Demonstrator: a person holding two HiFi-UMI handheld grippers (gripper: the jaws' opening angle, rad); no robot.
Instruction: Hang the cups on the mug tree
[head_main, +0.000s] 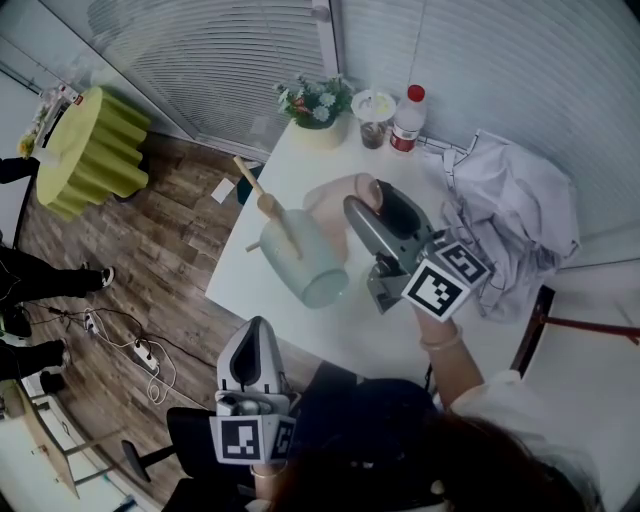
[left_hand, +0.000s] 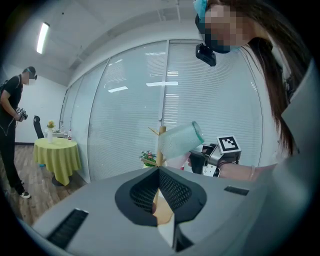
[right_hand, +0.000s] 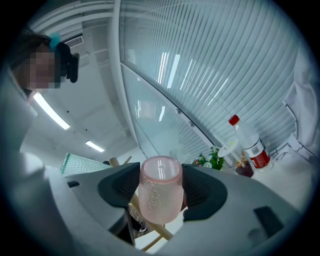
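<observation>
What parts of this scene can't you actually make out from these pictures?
- Base of the mug tree: head view, hidden under the green cup on it.
- Handle of the pink cup, if any: head view, covered by the right gripper; none shows in the right gripper view.
- Print on the bottle: too small in both views.

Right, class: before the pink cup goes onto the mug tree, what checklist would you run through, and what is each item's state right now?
1. Grip on the pink cup: ok. The right gripper has its jaws pressed on the cup's sides.
2. Free peg on the mug tree: ok. Bare pegs show near its top.
3. Green cup hung: ok. It sits on the tree.
4. Pink cup's mouth lined up with a peg: cannot tell.
5. Left gripper out of the way: ok. It is shut, empty and well back from the tree.
</observation>
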